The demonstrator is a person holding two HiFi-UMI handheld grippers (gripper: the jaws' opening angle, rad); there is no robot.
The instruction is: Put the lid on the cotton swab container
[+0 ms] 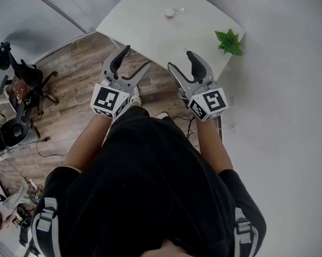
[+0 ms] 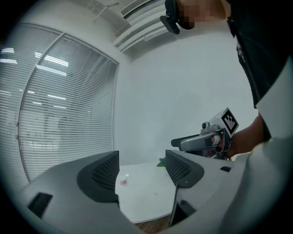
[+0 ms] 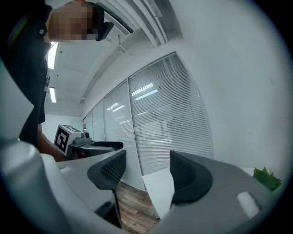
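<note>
The cotton swab container [image 1: 169, 14] is a small clear pot with a pink band, standing on the far side of the white table [image 1: 147, 25]; a small clear lid [image 1: 180, 10] lies just right of it. The container [image 2: 123, 181] also shows far off between the left jaws. My left gripper [image 1: 133, 60] and right gripper [image 1: 181, 60] are both open and empty, held side by side in front of the person's body, short of the table's near edge. The right gripper [image 2: 183, 142] appears in the left gripper view, and the left gripper [image 3: 107, 145] in the right gripper view.
A small green plant [image 1: 229, 42] sits at the table's right corner. Wood floor [image 1: 75, 86] lies below the grippers, with an office chair [image 1: 22, 83] at the left. Window blinds [image 3: 169, 119] run along the wall behind the table.
</note>
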